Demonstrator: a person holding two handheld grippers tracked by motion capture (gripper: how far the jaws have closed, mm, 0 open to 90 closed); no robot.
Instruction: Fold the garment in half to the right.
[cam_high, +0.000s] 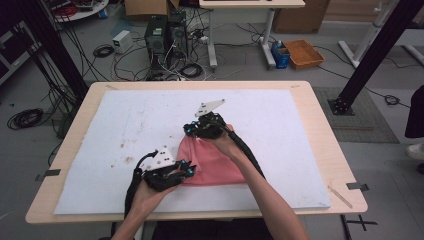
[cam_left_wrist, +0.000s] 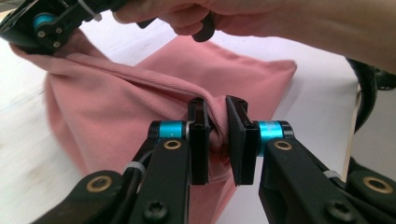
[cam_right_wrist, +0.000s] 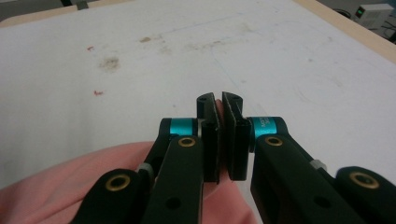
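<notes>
A pink cloth (cam_high: 215, 165) lies crumpled on the white mat (cam_high: 280, 135) near the table's front middle. My left gripper (cam_high: 188, 169) is at the cloth's near-left edge, shut on a bunched fold of it (cam_left_wrist: 215, 122). My right gripper (cam_high: 192, 129) is at the cloth's far corner, jaws pressed together on the fabric. In the left gripper view the cloth (cam_left_wrist: 140, 102) stretches as a taut ridge from my jaws up to the right gripper (cam_left_wrist: 42, 23) at top left. The right gripper view shows its gripper (cam_right_wrist: 218, 100) shut, with pink cloth (cam_right_wrist: 56, 191) hanging beneath.
The mat carries brown stains (cam_high: 129, 160) left of the cloth (cam_right_wrist: 109, 63). It covers most of the wooden table (cam_high: 322, 130). On the floor behind stand computer towers (cam_high: 156, 32), loose cables, an orange tray (cam_high: 303, 52) and black frame posts (cam_high: 367, 55).
</notes>
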